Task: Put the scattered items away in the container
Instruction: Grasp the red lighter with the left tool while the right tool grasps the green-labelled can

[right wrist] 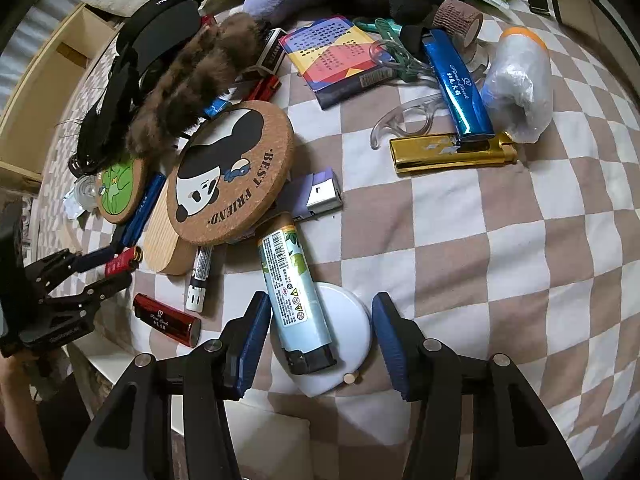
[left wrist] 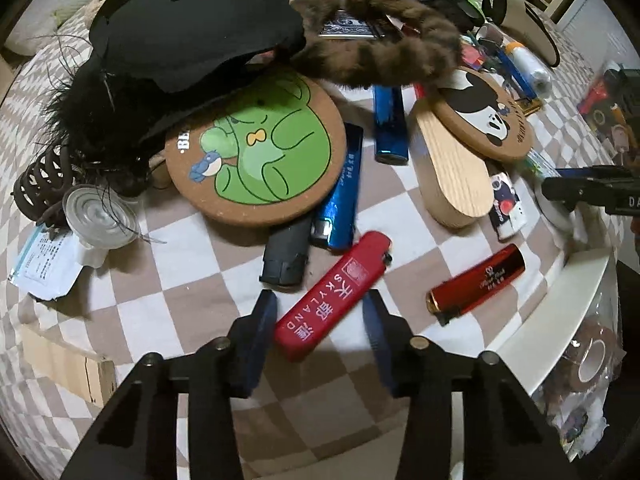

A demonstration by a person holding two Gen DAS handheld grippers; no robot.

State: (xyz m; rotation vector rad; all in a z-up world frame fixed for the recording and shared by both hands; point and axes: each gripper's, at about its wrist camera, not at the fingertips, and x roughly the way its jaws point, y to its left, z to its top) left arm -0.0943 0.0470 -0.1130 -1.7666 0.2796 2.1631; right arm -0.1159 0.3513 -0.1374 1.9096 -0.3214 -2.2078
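In the left wrist view my left gripper (left wrist: 320, 297) is shut on a red lighter (left wrist: 332, 294) printed SKYLAND, which lies slantwise between the pads. The right wrist view shows that same gripper (right wrist: 114, 270) at the far left with the red lighter (right wrist: 122, 261) in it. My right gripper (right wrist: 322, 300) stands open over a pale blue lighter (right wrist: 296, 300) lying on a white round disc (right wrist: 352, 320); the left pad is close beside the lighter. The white container (left wrist: 560, 300) has its rim at the right edge of the bed, also low on the left (right wrist: 120, 360).
Scattered on the checked bedcover are a dark red lighter (left wrist: 476, 284), blue lighters (left wrist: 340, 196), a frog coaster (left wrist: 256, 148), a panda coaster (right wrist: 232, 172), a wooden block (left wrist: 452, 168), a gold lighter (right wrist: 452, 154), a fur strip (left wrist: 380, 52), black headwear (left wrist: 192, 28) and plush toys.
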